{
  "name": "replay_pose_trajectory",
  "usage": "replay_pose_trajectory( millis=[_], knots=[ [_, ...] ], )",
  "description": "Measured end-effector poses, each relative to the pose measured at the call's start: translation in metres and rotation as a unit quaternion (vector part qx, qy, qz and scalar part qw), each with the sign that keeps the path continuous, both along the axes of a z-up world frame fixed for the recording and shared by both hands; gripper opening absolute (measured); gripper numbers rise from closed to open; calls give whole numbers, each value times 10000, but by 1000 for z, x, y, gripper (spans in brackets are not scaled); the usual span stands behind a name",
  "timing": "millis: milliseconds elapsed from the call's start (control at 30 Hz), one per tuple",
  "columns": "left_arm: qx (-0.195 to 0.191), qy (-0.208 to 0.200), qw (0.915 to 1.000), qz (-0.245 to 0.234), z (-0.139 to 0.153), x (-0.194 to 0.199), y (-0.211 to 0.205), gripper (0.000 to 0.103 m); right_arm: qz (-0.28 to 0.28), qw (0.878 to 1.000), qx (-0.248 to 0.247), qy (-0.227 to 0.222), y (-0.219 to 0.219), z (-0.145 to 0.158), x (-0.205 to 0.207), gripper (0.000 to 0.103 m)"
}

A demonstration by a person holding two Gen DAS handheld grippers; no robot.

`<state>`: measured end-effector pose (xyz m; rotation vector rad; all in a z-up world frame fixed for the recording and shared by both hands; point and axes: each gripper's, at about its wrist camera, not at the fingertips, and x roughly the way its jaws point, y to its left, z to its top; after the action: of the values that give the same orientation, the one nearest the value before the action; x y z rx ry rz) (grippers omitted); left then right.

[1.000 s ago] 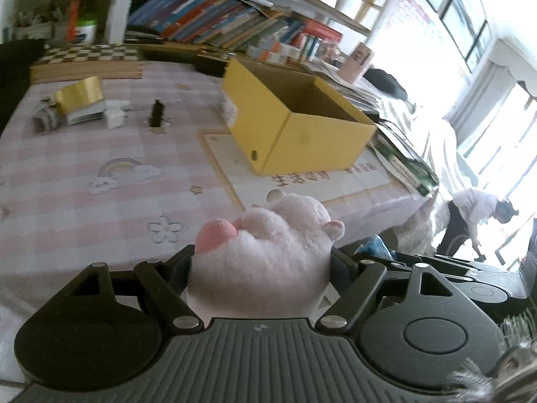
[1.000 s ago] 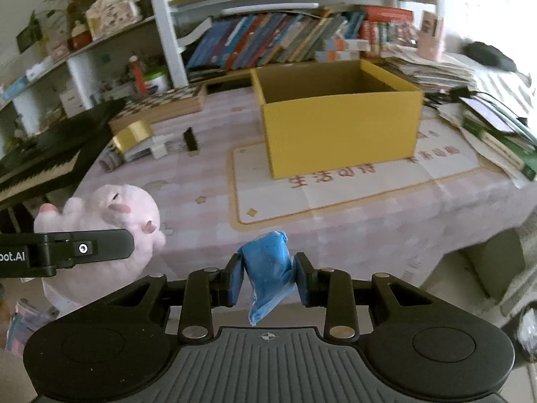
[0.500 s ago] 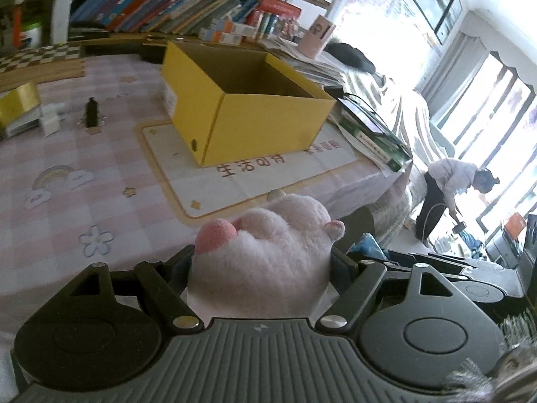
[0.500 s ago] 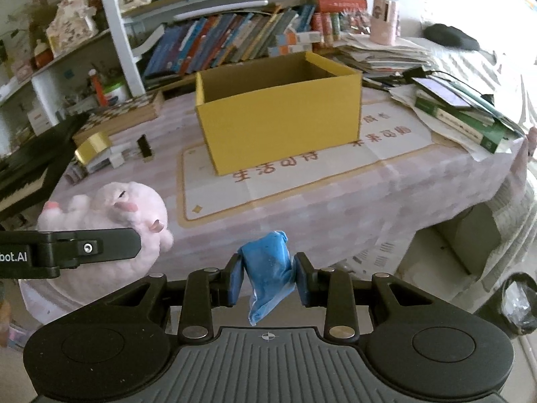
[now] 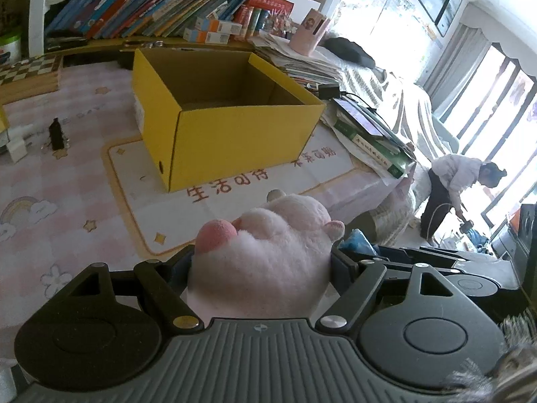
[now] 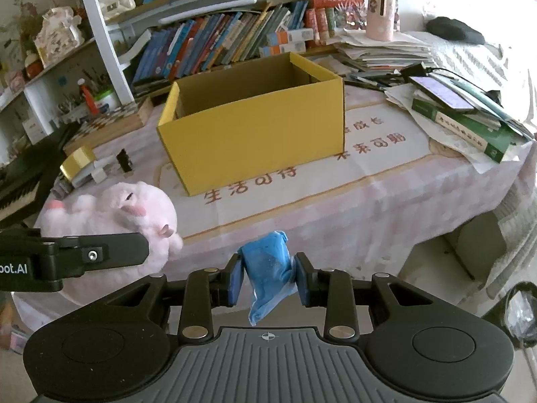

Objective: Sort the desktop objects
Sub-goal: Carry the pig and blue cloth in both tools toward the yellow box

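Observation:
My left gripper (image 5: 261, 262) is shut on a pink plush toy (image 5: 265, 255), held above the table's near edge; the toy also shows in the right wrist view (image 6: 127, 215) at the left. My right gripper (image 6: 268, 275) is shut on a blue crumpled packet (image 6: 268, 268), held just off the table's front edge. An open yellow cardboard box (image 5: 214, 114) stands on a printed mat in the middle of the table, ahead of both grippers; it also shows in the right wrist view (image 6: 255, 131). What lies inside it is hidden.
A gold tape roll (image 6: 77, 161), white blocks and a small black object (image 5: 57, 131) lie at the table's left. Stacked books and a phone (image 6: 470, 114) sit at the right. A bookshelf (image 6: 218, 43) runs behind. A person (image 5: 453, 181) bends over far right.
Both grippers have swung right and nearer the yellow box, each still holding its object. The box now sits more centred in both views.

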<state>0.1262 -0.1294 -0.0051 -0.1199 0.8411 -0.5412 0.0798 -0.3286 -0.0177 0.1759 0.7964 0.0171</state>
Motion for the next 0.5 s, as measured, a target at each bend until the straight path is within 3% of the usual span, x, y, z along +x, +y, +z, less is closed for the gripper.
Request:
replay_pose_trajectory(
  millis=[500],
  knots=[
    [38, -118, 9987, 503, 2, 41, -55, 78, 632, 9980, -29, -86, -53, 3, 66, 33]
  ],
)
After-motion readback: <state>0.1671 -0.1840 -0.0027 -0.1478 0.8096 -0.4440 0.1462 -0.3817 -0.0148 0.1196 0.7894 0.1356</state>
